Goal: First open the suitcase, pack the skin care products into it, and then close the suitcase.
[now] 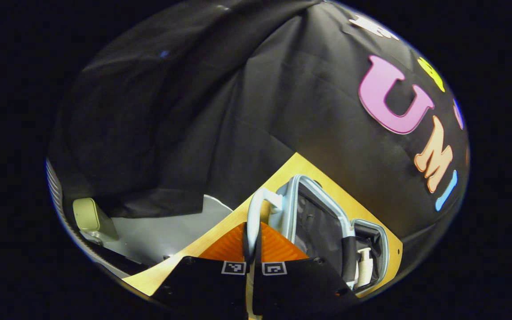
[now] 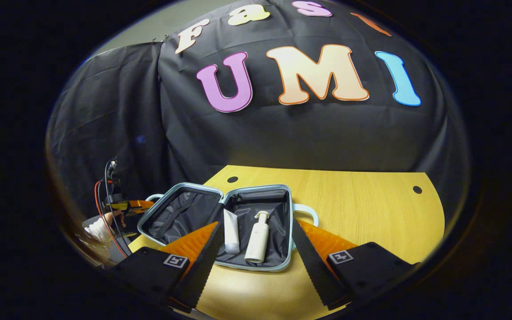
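Left tongs [image 1: 253, 249] pinched nearly closed; right tongs [image 2: 256, 262] spread wide.

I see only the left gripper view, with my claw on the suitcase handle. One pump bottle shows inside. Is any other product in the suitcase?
Observer: Yes. In the right gripper view a white tube lies beside the pump bottle, both in the same half of the suitcase.
Operator: What is the other claw doing?
Observer: The right claw is open in front of the suitcase and holds nothing.

Dim booth, bright overhead-lit table [image 2: 362, 209], fisheye-curved edges
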The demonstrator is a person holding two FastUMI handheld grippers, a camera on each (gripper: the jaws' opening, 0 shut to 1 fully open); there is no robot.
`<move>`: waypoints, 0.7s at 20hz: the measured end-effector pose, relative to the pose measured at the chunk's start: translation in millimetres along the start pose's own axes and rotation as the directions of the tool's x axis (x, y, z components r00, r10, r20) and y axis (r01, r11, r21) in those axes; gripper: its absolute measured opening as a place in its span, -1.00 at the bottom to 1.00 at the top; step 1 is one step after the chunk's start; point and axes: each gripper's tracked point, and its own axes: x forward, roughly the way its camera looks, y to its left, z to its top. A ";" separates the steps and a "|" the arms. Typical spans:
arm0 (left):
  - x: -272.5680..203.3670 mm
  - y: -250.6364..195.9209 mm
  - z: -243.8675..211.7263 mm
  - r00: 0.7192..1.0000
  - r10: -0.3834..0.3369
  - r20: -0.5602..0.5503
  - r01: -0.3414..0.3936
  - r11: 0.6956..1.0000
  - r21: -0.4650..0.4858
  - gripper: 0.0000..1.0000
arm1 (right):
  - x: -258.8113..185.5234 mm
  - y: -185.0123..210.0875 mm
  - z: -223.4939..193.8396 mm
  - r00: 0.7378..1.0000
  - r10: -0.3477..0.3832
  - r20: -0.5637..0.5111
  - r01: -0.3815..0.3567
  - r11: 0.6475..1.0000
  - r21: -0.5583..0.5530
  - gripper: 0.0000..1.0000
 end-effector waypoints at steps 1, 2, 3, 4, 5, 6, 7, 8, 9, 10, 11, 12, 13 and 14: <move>-13.3 -12.2 6.0 1.000 0.006 0.005 -0.006 0.999 0.035 -1.00 | -5.0 -2.3 2.2 1.000 0.000 0.009 0.000 1.000 0.000 0.97; -24.5 -25.8 9.7 1.000 0.016 0.005 -0.016 0.997 0.072 -1.00 | -10.9 -5.4 3.7 1.000 -0.001 0.018 0.001 1.000 -0.003 0.97; -36.6 -38.3 13.1 1.000 0.028 0.003 -0.028 0.994 0.108 -1.00 | -17.0 -10.9 5.2 1.000 -0.005 0.026 0.006 1.000 -0.005 0.97; -50.0 -53.9 19.4 0.999 0.035 0.011 -0.036 0.990 0.139 -1.00 | -24.7 -16.6 4.2 0.999 -0.008 0.034 0.008 1.000 -0.003 0.89; -61.5 -71.1 24.9 0.999 0.036 0.024 -0.039 0.985 0.165 -1.00 | -32.2 -23.0 3.7 0.999 -0.008 0.040 0.007 1.000 0.003 0.96; -71.0 -90.1 29.9 0.999 0.035 0.042 -0.042 0.981 0.190 -1.00 | -40.2 -29.3 3.1 0.999 -0.004 0.048 0.004 1.000 0.009 0.97; -82.2 -111.6 33.2 0.998 0.032 0.055 -0.043 0.977 0.211 -0.96 | -48.7 -36.4 3.5 0.998 0.000 0.057 -0.001 1.000 0.016 0.97; -93.3 -139.9 35.7 0.997 0.024 0.074 -0.041 0.972 0.233 -1.00 | -57.5 -44.6 3.1 0.998 0.004 0.064 -0.005 1.000 0.019 0.97; -102.9 -167.5 36.5 0.996 0.009 0.089 -0.031 0.967 0.252 -1.00 | -65.5 -54.9 3.8 0.997 0.004 0.073 -0.005 1.000 0.019 0.97; -112.6 -194.1 36.4 0.995 -0.011 0.102 -0.017 0.963 0.270 -1.00 | -73.8 -65.0 2.8 0.997 0.002 0.078 -0.004 1.000 0.018 0.97; -121.0 -222.1 33.5 0.993 -0.035 0.114 0.001 0.958 0.287 -1.00 | -81.4 -75.3 2.7 0.997 0.002 0.083 -0.003 1.000 0.016 0.97; -126.6 -250.4 28.4 0.990 -0.062 0.123 0.022 0.954 0.300 -1.00 | -89.0 -85.3 3.3 0.996 0.000 0.091 -0.001 1.000 0.013 0.89; -130.1 -277.1 21.1 0.988 -0.088 0.127 0.044 0.950 0.310 -1.00 | -95.8 -95.9 4.8 0.995 -0.005 0.099 0.004 1.000 0.012 0.97; -131.5 -301.9 12.4 0.985 -0.119 0.124 0.074 0.945 0.317 -1.00 | -102.9 -106.3 5.7 0.994 -0.012 0.107 0.011 1.000 0.013 0.97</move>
